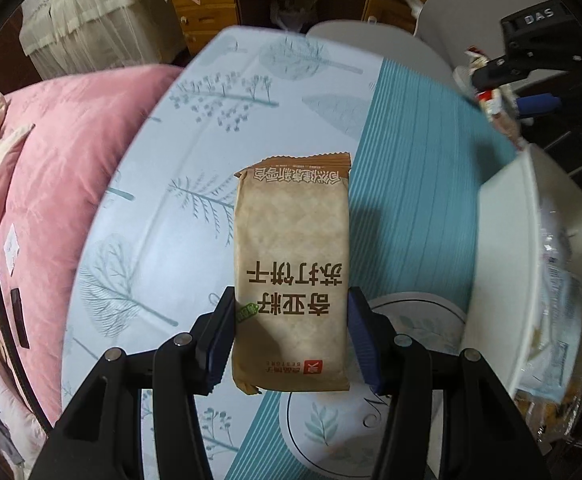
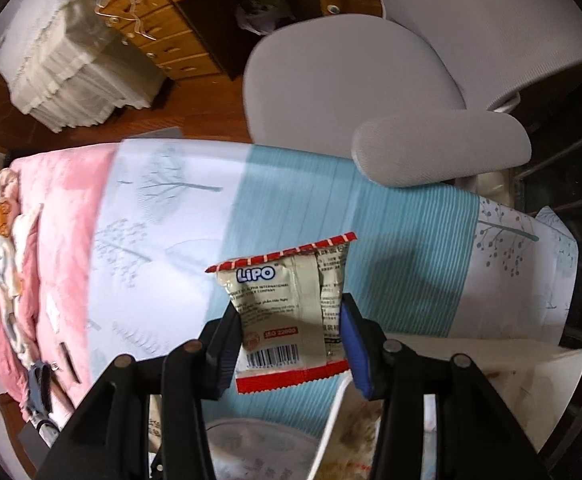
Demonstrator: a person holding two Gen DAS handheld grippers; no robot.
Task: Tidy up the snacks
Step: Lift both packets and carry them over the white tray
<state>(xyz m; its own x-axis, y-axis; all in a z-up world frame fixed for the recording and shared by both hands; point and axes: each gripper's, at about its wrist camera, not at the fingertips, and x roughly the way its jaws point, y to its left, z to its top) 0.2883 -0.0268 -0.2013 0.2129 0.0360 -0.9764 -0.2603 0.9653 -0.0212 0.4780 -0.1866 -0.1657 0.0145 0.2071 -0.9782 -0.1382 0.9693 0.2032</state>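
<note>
My left gripper (image 1: 289, 312) is shut on a tan soda cracker packet (image 1: 291, 264) with dark Chinese print, held above the table. My right gripper (image 2: 289, 320) is shut on a small cream and red Lipo snack packet (image 2: 287, 312), held above the table. The right gripper with its packet also shows at the far right of the left wrist view (image 1: 495, 92), above a white box (image 1: 507, 248) that holds several wrapped snacks. A round white plate (image 1: 331, 420) with a leaf print lies under the left gripper.
The table (image 1: 219, 128) has a white and teal cloth with tree prints. A pink quilt (image 1: 71, 140) lies to the left. A grey office chair (image 2: 351, 80) stands behind the table, with wooden drawers (image 1: 207, 4) beyond it.
</note>
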